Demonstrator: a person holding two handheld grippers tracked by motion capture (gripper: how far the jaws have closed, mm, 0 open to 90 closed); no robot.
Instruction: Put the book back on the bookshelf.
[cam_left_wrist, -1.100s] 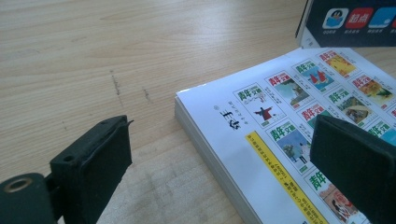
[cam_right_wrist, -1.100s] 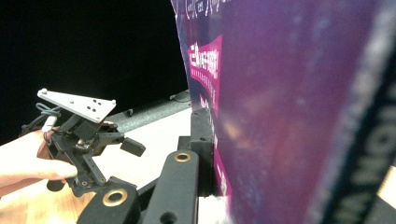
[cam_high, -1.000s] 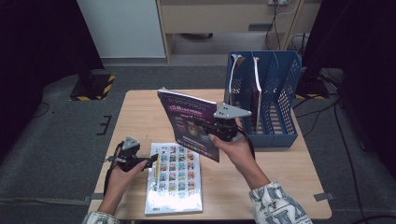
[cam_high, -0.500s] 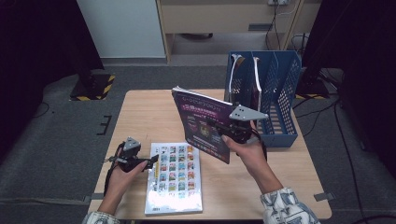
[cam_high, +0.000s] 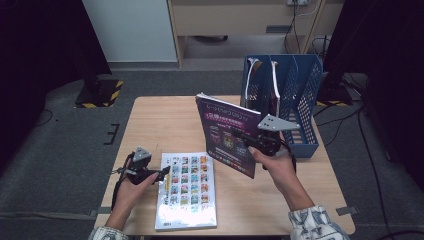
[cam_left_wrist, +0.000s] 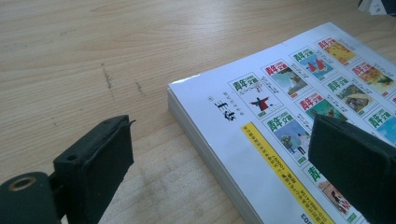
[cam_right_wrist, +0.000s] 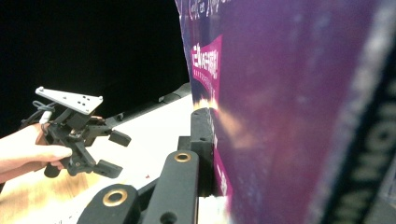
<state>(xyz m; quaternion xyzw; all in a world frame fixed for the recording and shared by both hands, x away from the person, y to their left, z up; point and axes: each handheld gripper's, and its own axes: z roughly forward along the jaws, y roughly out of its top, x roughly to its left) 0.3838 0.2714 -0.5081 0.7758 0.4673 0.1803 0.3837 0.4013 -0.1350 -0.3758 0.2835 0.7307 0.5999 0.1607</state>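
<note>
A purple magazine stands upright above the table, tilted a little, with my right gripper shut on its lower right edge. In the right gripper view the purple cover lies against the black jaw. A white magazine with rows of small colour pictures lies flat near the table's front edge. My left gripper rests just left of it, open. In the left gripper view its two pads straddle the white magazine's corner without touching. The left gripper also appears far off in the right gripper view.
A blue slotted file rack stands at the table's back right corner, just behind the purple magazine, with thin items in its left slots. Bare wooden tabletop spreads at the back left. Dark floor and cables surround the table.
My right gripper has carried the purple magazine to the right, closer to the blue rack. The left gripper and the white magazine have stayed put.
</note>
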